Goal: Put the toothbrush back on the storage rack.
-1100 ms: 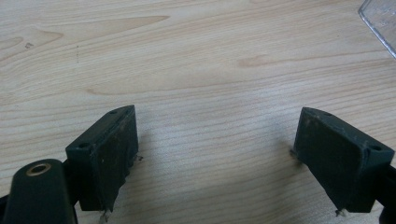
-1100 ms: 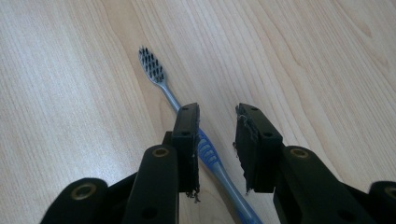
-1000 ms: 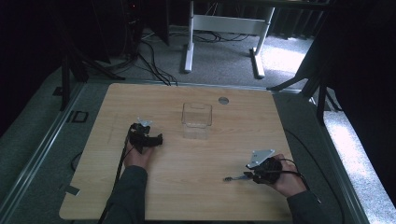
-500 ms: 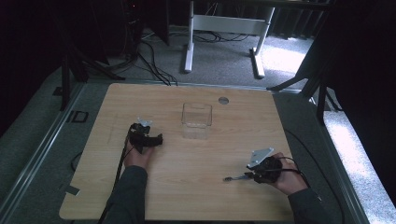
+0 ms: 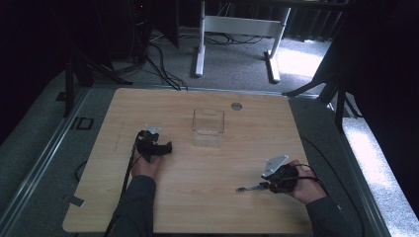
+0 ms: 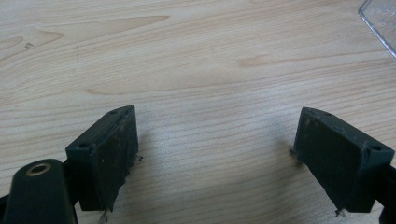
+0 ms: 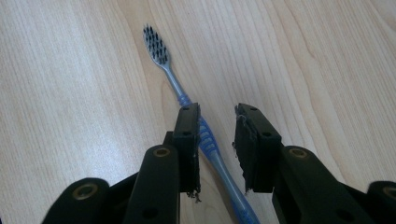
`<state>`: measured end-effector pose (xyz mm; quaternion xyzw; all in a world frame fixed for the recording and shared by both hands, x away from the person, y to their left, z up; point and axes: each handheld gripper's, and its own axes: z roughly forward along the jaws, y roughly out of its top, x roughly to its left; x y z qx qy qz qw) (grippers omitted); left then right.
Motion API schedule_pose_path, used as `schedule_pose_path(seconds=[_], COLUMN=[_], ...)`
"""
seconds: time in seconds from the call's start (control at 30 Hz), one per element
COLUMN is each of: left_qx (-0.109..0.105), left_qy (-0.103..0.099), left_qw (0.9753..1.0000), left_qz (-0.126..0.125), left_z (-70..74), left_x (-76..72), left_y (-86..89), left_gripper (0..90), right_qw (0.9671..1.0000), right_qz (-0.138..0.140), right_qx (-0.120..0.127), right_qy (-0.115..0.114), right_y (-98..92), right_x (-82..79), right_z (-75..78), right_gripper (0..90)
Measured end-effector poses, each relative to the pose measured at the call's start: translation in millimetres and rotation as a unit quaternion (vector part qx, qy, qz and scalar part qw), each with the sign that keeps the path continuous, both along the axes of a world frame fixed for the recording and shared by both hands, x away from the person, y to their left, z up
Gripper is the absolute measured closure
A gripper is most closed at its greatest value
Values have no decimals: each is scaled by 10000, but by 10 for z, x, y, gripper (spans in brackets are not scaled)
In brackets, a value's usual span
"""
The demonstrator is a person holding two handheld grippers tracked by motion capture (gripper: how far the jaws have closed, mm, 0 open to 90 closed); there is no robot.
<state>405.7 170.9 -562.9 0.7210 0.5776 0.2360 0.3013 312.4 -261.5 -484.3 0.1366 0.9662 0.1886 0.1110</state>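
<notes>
A blue toothbrush [image 7: 175,86] with dark bristles lies flat on the wooden table [image 5: 197,207]; its head points away from my right gripper [image 7: 217,109]. The jaws stand a little apart astride the handle, which runs close along the left jaw, and they are not clamped on it. From above, the right gripper [image 5: 266,185] is at the front right with the toothbrush [image 5: 247,188] sticking out to its left. My left gripper [image 6: 217,112] is wide open over bare wood with nothing between its jaws. It sits at the table's left middle [image 5: 167,147].
A clear square plastic container [image 5: 208,122] stands upright at the table's centre back, and its corner [image 6: 380,18] shows in the left gripper view. A small round grommet [image 5: 236,105] is set into the far edge. Cables and desk legs lie on the floor beyond.
</notes>
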Motion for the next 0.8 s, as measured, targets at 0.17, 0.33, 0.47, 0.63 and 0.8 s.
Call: schedule_pose_path(seconds=[0.17,0.33,0.47,0.63,0.8], left_qx=[0,-1,0,-2,-1], left_qy=[-1,-1,0,-1,-1], left_qw=[10000,10000,10000,10000,10000], left_qz=[1,0,-1,1,0], left_z=[0,0,0,0,0], left_x=[0,0,0,0,0], left_y=[0,0,0,0,0], left_gripper=[139,139,139,139,139], right_qw=[10000,9999,9999,9997,9997], right_qz=[52,80,110,166,185], right_qx=[-13,-70,-76,-120,-141], right_qy=[39,85,108,100,113], right_y=[-20,-40,-51,-60,-72], right_x=[20,39,49,61,78], right_z=[0,-2,-3,6,13], right_gripper=[702,701,699,689,687])
